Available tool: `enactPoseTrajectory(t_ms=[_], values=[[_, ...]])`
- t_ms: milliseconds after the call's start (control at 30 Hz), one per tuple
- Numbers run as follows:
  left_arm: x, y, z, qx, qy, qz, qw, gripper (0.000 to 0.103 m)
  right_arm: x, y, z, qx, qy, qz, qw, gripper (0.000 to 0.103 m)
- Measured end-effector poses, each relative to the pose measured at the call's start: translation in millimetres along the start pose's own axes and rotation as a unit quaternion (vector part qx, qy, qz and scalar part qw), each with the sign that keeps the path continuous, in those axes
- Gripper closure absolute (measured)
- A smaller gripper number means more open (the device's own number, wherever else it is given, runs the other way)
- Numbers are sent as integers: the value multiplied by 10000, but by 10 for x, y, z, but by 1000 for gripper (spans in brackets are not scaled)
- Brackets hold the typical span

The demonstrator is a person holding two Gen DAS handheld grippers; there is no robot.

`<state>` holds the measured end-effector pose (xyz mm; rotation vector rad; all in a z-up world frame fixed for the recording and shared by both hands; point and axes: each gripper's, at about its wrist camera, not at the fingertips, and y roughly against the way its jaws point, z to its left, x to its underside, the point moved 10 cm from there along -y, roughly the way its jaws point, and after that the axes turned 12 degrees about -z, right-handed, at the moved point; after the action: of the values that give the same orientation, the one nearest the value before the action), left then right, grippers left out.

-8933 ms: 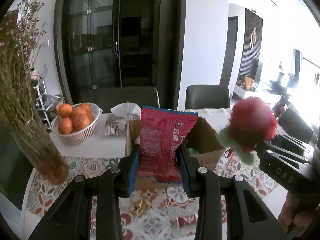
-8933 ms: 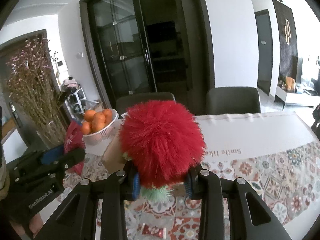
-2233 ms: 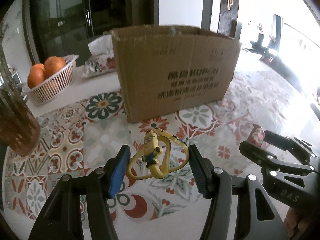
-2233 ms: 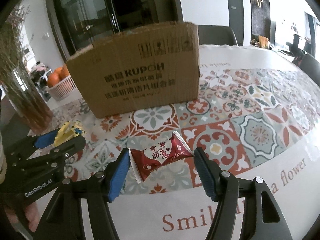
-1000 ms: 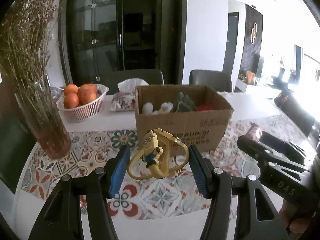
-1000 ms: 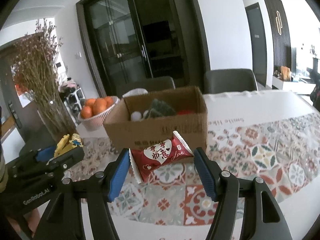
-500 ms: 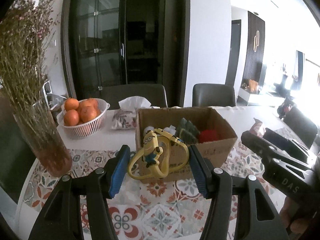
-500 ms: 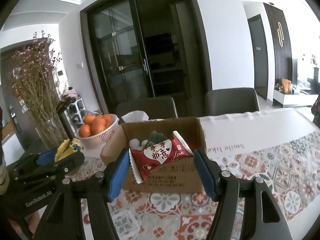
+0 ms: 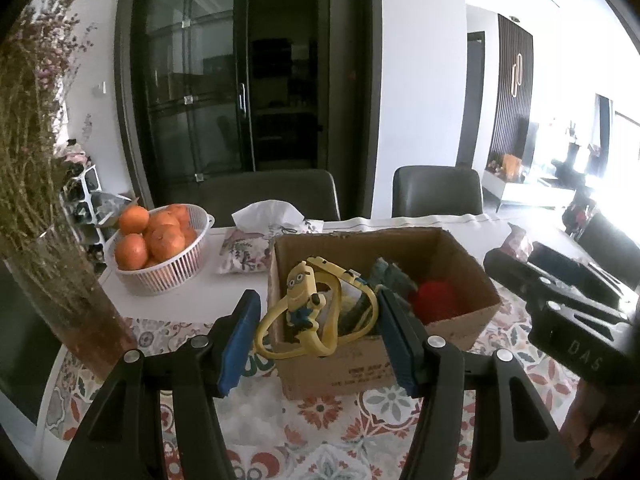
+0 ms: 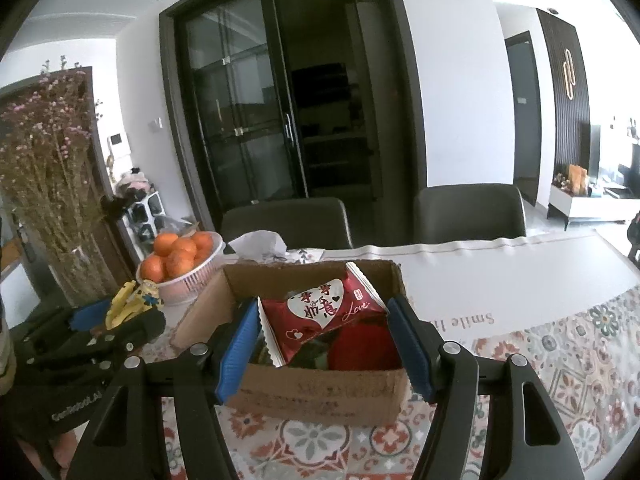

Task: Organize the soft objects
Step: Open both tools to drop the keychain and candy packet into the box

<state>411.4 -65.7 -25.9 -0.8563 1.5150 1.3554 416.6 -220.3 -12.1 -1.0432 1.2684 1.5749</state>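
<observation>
My left gripper (image 9: 318, 332) is shut on a yellow minion toy with looped straps (image 9: 310, 312), held in the air over the near rim of the open cardboard box (image 9: 460, 332). A red candy packet with a white heart (image 10: 324, 314) is clamped between the blue pads of my right gripper (image 10: 322, 344), above the same box (image 10: 320, 396). Inside the box lie a red fluffy ball (image 9: 436, 300), a dark green soft item (image 9: 390, 276) and other soft things. In the right wrist view, the left gripper (image 10: 116, 316) with the minion (image 10: 134, 304) shows at the left.
A white basket of oranges (image 9: 160, 244) and a floral tissue pouch (image 9: 256, 248) stand behind the box. A glass vase of dried flowers (image 9: 68, 292) is at the left. Two dark chairs (image 9: 436, 192) stand beyond the patterned tablecloth (image 9: 340, 440).
Both grippers have risen and moved forward with their objects, from in front of the box to above its near rim. The box's inside now shows more fully.
</observation>
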Motion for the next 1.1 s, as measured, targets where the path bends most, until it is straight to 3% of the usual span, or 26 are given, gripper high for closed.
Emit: enactPoseTrajectory(t_ms=[567, 633, 700, 733, 1100], values=[[143, -635, -18, 32, -137, 460, 9988, 44, 91, -675, -170, -46, -50, 357, 9993, 36], [163, -692, -31, 70, -143, 522, 9985, 42, 98, -727, -181, -22, -44, 397, 9992, 30], [187, -747, -23, 49, -127, 582, 9982, 32, 109, -788, -208, 23, -42, 468, 9989, 16], [193, -759, -23, 47, -114, 604, 9981, 31, 109, -806, -234, 85, -59, 479, 9988, 16], [188, -571, 88, -227, 36, 484, 9986, 31, 108, -580, -242, 382, 58, 429, 9983, 16]])
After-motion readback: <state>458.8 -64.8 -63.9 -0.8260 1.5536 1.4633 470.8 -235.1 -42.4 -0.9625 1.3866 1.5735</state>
